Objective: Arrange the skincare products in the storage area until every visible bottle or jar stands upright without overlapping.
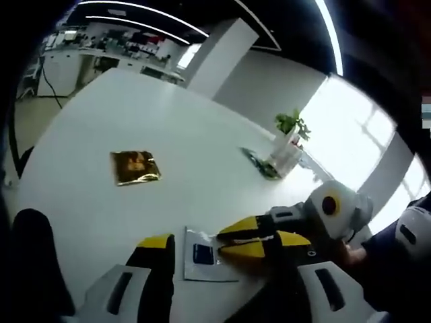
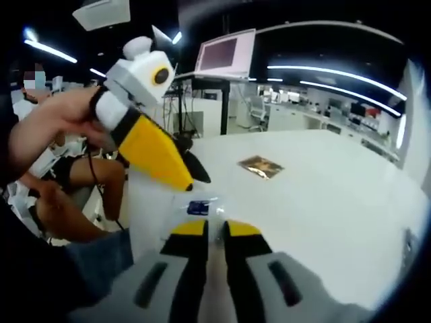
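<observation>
Two flat packets lie on your wide white worktop (image 1: 101, 134) in an open office with ceiling light strips. A clear sachet with a dark blue label (image 1: 204, 254), its print too small to read, sits just ahead of your left gripper (image 1: 222, 252), whose jaws stand wide apart and empty. Your right gripper (image 2: 214, 229) pinches that sachet's edge, jaws nearly closed. Farther beyond lies a shiny gold foil packet (image 1: 135, 166). A clear vase of green sprigs (image 1: 288, 145) stands far right.
</observation>
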Action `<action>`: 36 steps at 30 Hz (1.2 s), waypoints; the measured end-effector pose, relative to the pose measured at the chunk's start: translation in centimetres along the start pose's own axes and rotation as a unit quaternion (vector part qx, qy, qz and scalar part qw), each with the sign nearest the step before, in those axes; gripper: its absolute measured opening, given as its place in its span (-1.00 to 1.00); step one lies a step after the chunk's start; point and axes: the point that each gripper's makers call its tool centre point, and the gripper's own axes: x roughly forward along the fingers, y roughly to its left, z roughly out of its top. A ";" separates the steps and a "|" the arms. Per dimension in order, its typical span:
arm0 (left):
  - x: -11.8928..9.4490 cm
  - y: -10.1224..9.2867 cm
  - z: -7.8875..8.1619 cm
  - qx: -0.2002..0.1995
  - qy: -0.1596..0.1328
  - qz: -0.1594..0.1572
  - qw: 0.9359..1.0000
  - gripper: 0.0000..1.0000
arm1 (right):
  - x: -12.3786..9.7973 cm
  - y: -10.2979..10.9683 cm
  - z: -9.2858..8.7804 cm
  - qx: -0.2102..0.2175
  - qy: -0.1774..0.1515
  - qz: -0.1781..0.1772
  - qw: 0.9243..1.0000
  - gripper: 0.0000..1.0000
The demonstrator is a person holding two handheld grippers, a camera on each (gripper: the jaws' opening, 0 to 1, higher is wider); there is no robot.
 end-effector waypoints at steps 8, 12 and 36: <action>0.6 -0.2 -0.3 -0.002 0.033 0.003 0.999 0.19 | 0.0 0.0 0.0 0.007 -0.012 -0.001 1.000 -0.83; 0.9 -0.3 -0.4 -0.002 0.044 0.004 0.999 0.19 | 0.0 0.0 0.0 0.009 -0.017 0.002 1.000 -0.83; 0.7 -0.5 -0.4 -0.046 0.047 -0.019 0.998 0.04 | 0.1 -0.5 0.0 0.022 -0.040 0.007 0.999 -0.95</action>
